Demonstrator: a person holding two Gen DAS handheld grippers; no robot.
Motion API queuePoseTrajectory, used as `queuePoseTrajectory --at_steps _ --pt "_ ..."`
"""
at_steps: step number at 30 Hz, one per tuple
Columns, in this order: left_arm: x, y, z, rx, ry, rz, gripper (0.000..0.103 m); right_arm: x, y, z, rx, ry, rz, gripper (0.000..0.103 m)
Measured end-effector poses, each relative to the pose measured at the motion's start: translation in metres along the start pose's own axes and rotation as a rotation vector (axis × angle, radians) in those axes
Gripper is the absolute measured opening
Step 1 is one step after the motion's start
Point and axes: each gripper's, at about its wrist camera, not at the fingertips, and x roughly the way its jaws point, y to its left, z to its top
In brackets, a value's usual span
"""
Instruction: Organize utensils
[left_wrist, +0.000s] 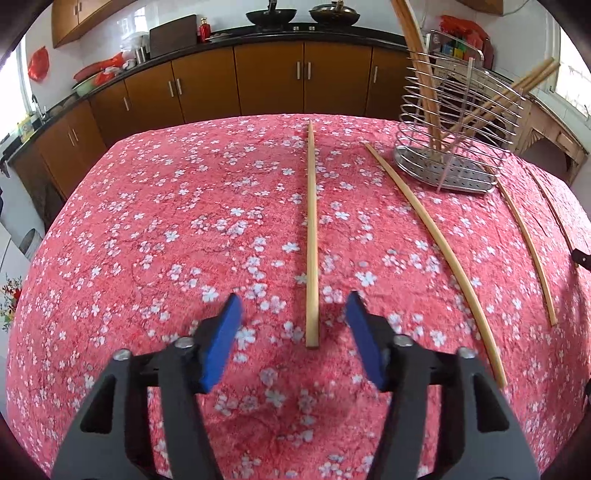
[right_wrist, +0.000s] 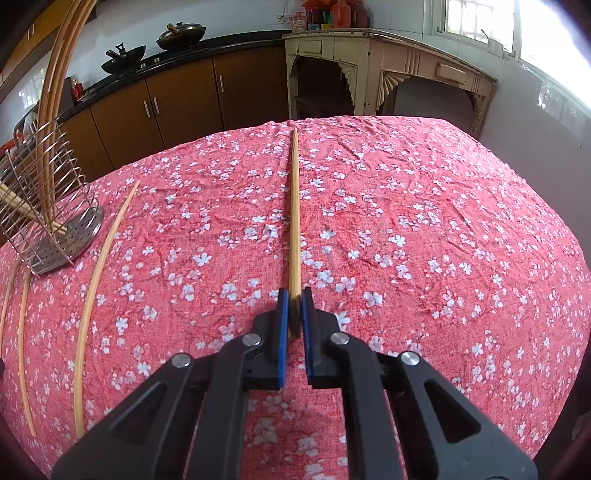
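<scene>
Several wooden chopsticks lie on a pink flowered tablecloth (left_wrist: 147, 221). In the left wrist view my left gripper (left_wrist: 293, 304) is open, its blue pads on either side of the near end of one chopstick (left_wrist: 312, 236), not touching it. Two more chopsticks (left_wrist: 439, 243) (left_wrist: 528, 243) lie to the right. A wire utensil holder (left_wrist: 454, 122) with several chopsticks standing in it is at the far right. In the right wrist view my right gripper (right_wrist: 294, 295) is shut on the near end of a chopstick (right_wrist: 294, 206) that points away over the cloth.
The holder (right_wrist: 44, 206) stands at the left of the right wrist view, with loose chopsticks (right_wrist: 99, 277) beside it. Brown kitchen cabinets (left_wrist: 258, 81) and a counter with woks run behind the table. A pale old side table (right_wrist: 369, 66) stands beyond the far edge.
</scene>
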Motion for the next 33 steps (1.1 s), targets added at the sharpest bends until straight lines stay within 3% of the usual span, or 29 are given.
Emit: queuePoseTrajectory --at_steps 9,14,17,25,33 --pt "-0.010 -0.013 -0.010 0.065 -0.006 -0.025 0.029 -0.008 0.000 -0.009 -0.015 0.001 0.005 0.009" --pt "-0.010 -0.015 -0.010 0.077 -0.007 -0.025 0.023 -0.009 0.001 -0.009 -0.017 0.001 0.002 0.009" --pt "-0.010 -0.020 -0.010 0.095 -0.008 -0.023 0.008 -0.009 0.002 -0.009 -0.018 0.000 0.001 0.008" --pt "-0.016 -0.012 -0.013 0.082 -0.021 -0.062 0.007 -0.023 -0.010 -0.011 0.004 -0.055 0.018 0.008" --pt "-0.063 -0.002 -0.013 0.079 -0.215 -0.088 0.007 -0.077 -0.011 -0.004 -0.026 -0.262 0.007 0.008"
